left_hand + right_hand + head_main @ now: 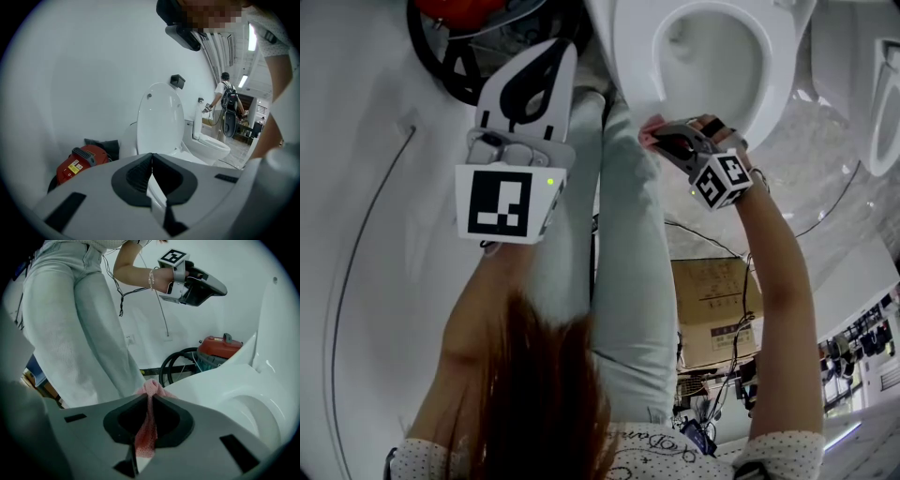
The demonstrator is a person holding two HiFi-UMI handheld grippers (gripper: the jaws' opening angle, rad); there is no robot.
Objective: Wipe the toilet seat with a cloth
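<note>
1. Red canister-shaped machine with a black coiled hose: stands on the floor at far left, beside the toilet. It plays no part in the wipe.
2. Left gripper: held in the air, well apart from the toilet. Its jaws are pressed together with nothing between them.
3. Right gripper: its jaws are clamped on a pink mesh-textured cloth. A bunched end of the cloth pokes past the tips at the near outer edge of the seat. I cannot confirm that it presses on the seat.
4. White oval toilet seat: lowered, and lying ahead and to the right of the right jaws. Its long axis runs away from them toward the raised white toilet lid. The right hand is much the nearer, so I judge that the coming stroke belongs to it, carried forward along the rim.
5. White toilet bowl: open, and I see only its pale inner wall, with no object in it.
6. Brown cardboard box: on the floor below the right forearm. Its contents are not visible.
</note>
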